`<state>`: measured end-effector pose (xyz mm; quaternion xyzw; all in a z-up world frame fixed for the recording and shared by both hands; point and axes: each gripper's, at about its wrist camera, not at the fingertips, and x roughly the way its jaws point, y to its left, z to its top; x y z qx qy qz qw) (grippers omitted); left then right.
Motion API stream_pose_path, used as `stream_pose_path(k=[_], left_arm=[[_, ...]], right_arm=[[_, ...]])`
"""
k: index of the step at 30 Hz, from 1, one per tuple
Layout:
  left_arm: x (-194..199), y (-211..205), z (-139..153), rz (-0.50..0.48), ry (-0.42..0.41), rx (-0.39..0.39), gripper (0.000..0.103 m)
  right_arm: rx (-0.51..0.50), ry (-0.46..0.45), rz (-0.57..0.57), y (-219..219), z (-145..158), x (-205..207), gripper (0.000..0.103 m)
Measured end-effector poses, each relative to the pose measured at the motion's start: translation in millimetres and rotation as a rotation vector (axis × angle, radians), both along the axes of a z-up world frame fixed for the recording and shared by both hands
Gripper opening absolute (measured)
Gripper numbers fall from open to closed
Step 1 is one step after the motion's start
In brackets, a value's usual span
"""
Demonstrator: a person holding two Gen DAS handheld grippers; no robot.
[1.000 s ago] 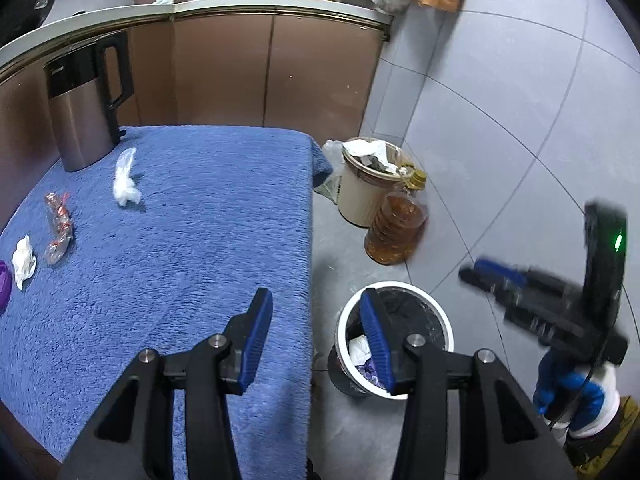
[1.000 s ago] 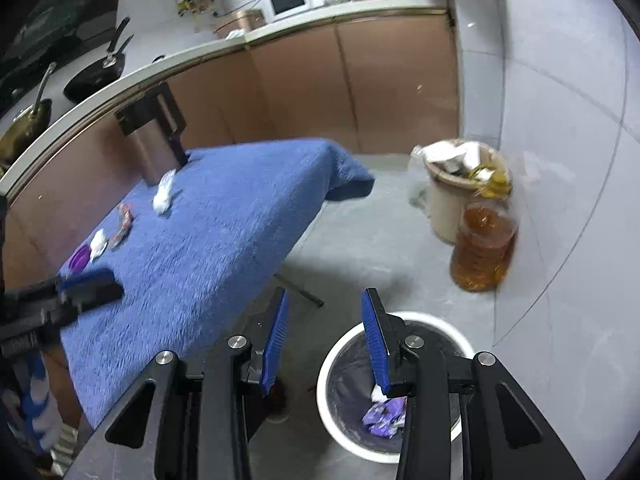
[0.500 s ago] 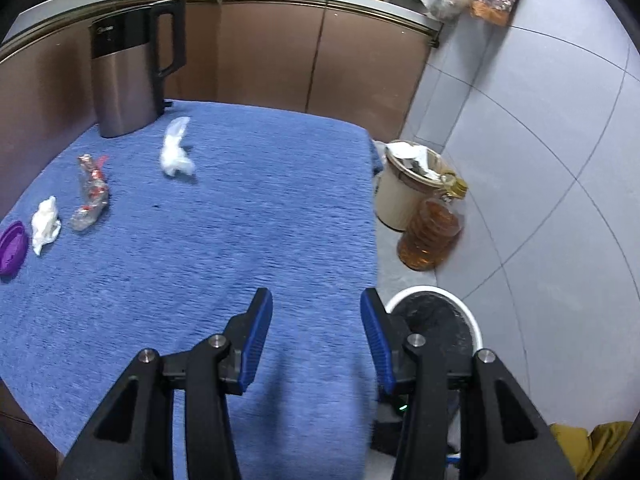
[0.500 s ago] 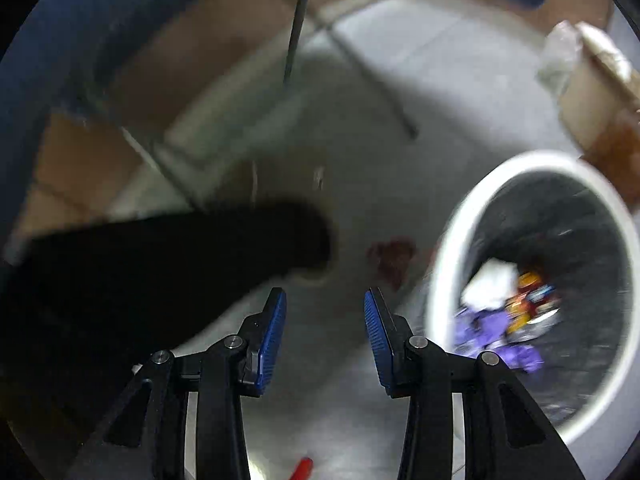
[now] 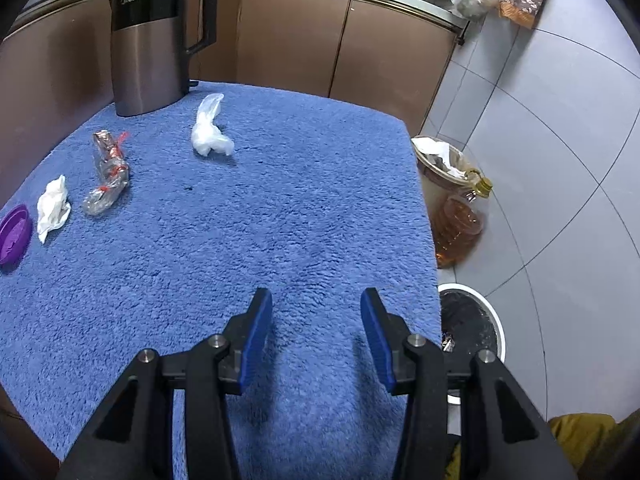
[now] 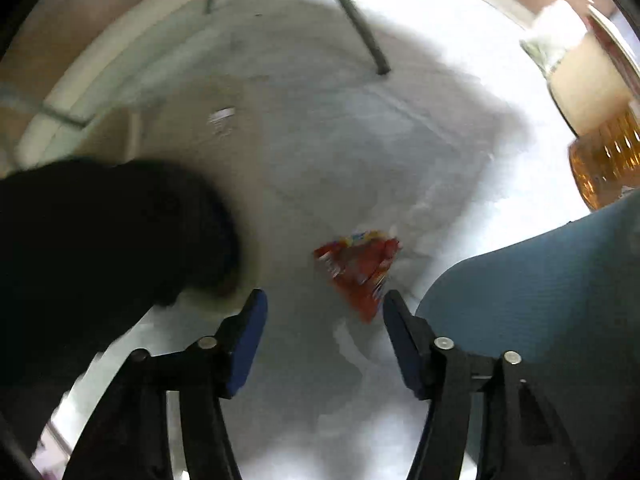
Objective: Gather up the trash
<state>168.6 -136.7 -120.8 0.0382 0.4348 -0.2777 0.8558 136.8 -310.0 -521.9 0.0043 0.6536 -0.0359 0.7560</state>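
Observation:
A red snack wrapper [image 6: 360, 272] lies on the pale floor. My right gripper [image 6: 326, 298] points down at it with its jaws opening; the wrapper sits just beyond the fingertips, nearer the right one, and no pad touches it. My left gripper [image 5: 316, 300] hangs open and empty over the blue towel-covered table [image 5: 280, 220]. On the table's far left lie a white plastic scrap [image 5: 208, 132], a clear wrapper with red print [image 5: 107, 172], a white tissue [image 5: 52, 208] and a purple lid [image 5: 14, 234]. The white-rimmed bin [image 5: 480, 320] stands on the floor to the right.
A steel kettle [image 5: 148, 44] stands at the table's back. An oil bottle [image 5: 460, 224] and a beige bin [image 5: 436, 164] stand on the floor by the table. In the right wrist view, a black shape [image 6: 100, 248] fills the left, a blue-grey rounded surface [image 6: 540, 300] the right, and table legs [image 6: 360, 28] cross above.
My left gripper swung from over the bin to over the table. My right gripper dropped from above the bin to near the floor, tipped downward, and its jaws widened; the red wrapper came into view.

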Motion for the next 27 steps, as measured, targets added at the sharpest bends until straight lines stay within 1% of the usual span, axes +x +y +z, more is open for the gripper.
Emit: stream_pose_path(k=[6,9,11,13,14,15,17,18,19,20,23,27], left_arm=[[6,-4,-8,-0.017,0.007,0.010,0.044],[11,-7,-12,-0.004,0.014,0.051,0.044],[14,-9,-14,0.002,0.017,0.079,0.044],[14,-11,-15,0.017,-0.004,0.138,0.044],[14,-12,-15,0.021,-0.016,0.160,0.044],[13,-12,-15,0.020,-0.021,0.171,0.044],[11,-12,-15,0.024,-0.026,0.193,0.044],[10,-12,-14,0.026,-0.030,0.202,0.044],[8,-12,-13,0.026,-0.034,0.209,0.044],[7,-12,-13,0.029,-0.040,0.221,0.044],[2,-10,-12,0.040,-0.048,0.251,0.044],[-9,-4,-10,0.051,-0.055,0.286,0.044]], right_arm=[[0.007,0.083,-0.106,-13,-54,25,0.063],[0.035,0.116,-0.142,-21,-75,34,0.063],[0.058,0.157,-0.159,-24,-90,39,0.061],[0.063,0.182,-0.169,-28,-98,42,0.050],[0.068,0.199,-0.171,-30,-103,43,0.048],[0.077,0.210,-0.173,-32,-105,44,0.042],[0.098,0.223,-0.174,-34,-107,44,0.037],[0.106,0.227,-0.168,-35,-105,45,0.029],[0.112,0.231,-0.161,-34,-104,45,0.018],[0.111,0.234,-0.150,-34,-101,45,0.014],[0.129,0.241,-0.114,-30,-88,39,0.014],[0.123,0.246,-0.012,-15,-64,16,0.014]])
